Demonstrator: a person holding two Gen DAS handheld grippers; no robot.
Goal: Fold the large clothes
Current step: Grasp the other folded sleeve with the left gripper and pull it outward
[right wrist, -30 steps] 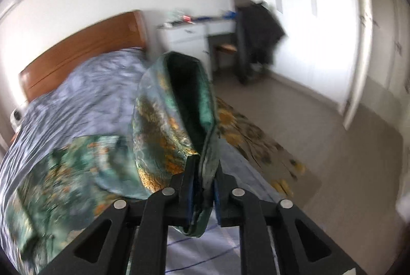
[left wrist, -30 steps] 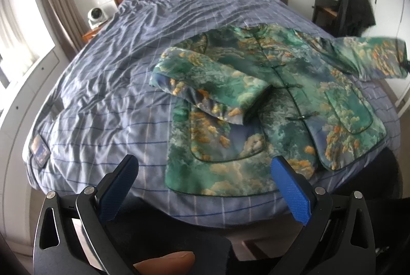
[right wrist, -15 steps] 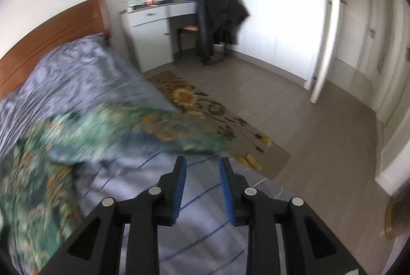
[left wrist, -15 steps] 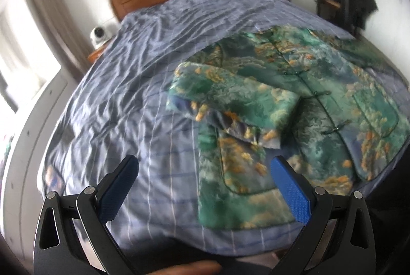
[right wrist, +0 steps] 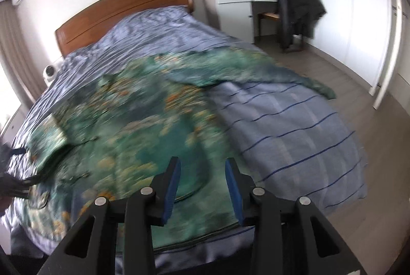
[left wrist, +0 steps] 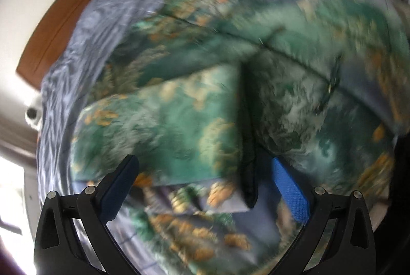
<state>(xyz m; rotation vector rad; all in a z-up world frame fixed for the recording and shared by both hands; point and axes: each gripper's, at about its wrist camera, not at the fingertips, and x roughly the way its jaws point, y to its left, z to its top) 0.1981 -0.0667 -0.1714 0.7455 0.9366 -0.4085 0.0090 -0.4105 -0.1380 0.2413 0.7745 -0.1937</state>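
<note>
The left wrist camera is looking forward between the left gripper [left wrist: 205,185] fingers, sitting very close above the jacket [left wrist: 230,85], which is filling most of its blurred view; the headboard [left wrist: 66,18] is showing at upper left. The right wrist camera is looking from the foot of the bed [right wrist: 282,126] toward the headboard [right wrist: 123,11], farther back, over the right gripper [right wrist: 202,182]. Both views are sharing the jacket [right wrist: 143,121], bedcover and headboard.
</note>
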